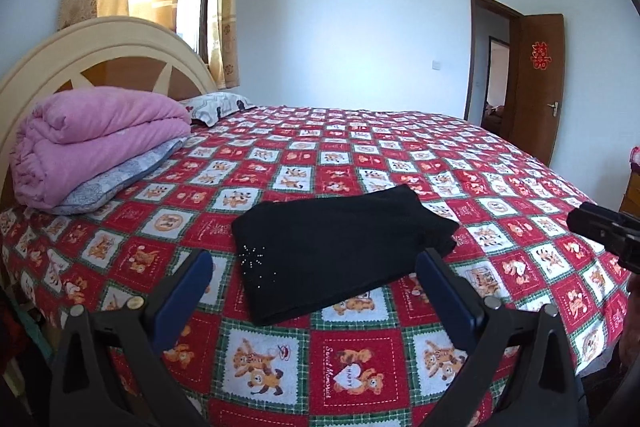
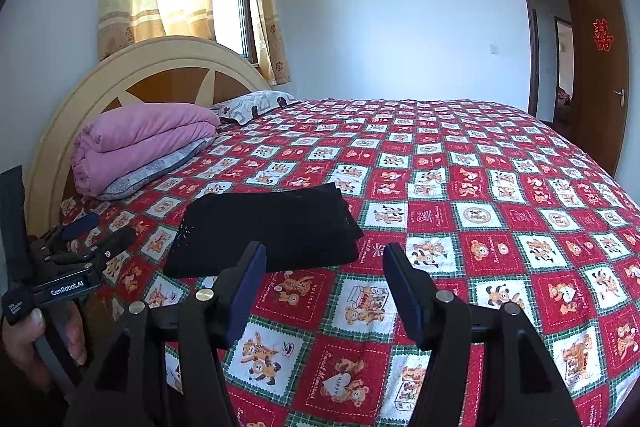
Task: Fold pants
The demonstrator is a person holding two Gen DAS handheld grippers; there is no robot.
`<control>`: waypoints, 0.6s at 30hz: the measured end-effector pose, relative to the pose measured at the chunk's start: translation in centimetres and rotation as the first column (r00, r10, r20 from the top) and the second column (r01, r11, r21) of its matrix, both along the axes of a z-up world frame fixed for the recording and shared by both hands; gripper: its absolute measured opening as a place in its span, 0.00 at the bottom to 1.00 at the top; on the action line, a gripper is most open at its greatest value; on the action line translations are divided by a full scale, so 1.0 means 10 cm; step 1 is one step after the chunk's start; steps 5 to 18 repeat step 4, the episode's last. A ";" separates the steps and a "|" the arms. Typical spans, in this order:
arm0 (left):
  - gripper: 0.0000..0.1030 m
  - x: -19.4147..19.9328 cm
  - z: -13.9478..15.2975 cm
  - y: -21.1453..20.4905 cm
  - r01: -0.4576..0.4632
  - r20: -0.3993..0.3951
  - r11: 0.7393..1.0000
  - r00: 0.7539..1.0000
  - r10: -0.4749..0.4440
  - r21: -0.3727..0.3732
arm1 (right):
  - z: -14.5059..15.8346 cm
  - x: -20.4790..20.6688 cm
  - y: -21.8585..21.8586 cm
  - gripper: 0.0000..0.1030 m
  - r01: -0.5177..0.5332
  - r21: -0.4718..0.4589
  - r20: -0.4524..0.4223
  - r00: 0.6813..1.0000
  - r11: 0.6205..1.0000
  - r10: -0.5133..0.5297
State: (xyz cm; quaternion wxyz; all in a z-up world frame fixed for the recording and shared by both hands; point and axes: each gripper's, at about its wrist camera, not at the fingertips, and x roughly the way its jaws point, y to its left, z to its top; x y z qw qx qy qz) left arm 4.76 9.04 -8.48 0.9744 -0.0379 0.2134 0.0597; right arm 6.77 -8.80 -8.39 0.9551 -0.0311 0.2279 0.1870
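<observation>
Folded black pants (image 1: 340, 247) (layers indistinct) lie beyond both grippers' empty, apart fingers (image 1: 188, 287).

Left black two-finger claw (image 1: 314, 281) with blue pads held wide apart, nothing between them, tilted slightly downward. Right black claw (image 2: 324, 287) likewise parted and bare, angled down the same way. Bare hand (image 2: 24, 343) wrapped round the left claw's handle, low at the view's edge.
</observation>
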 end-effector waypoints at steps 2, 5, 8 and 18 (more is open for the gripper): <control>1.00 0.00 0.00 -0.01 0.001 0.005 1.000 1.000 -0.001 0.008 | -0.02 0.01 0.01 0.61 -0.002 -0.002 -0.005 1.000 1.000 0.002; 1.00 0.01 -0.01 -0.01 0.007 0.001 1.000 1.000 -0.007 0.004 | -0.03 0.03 0.01 0.60 -0.004 -0.002 -0.012 1.000 1.000 0.004; 1.00 0.01 -0.01 -0.01 0.007 0.001 1.000 1.000 -0.007 0.004 | -0.03 0.03 0.01 0.60 -0.004 -0.002 -0.012 1.000 1.000 0.004; 1.00 0.01 -0.01 -0.01 0.007 0.001 1.000 1.000 -0.007 0.004 | -0.03 0.03 0.01 0.60 -0.004 -0.002 -0.012 1.000 1.000 0.004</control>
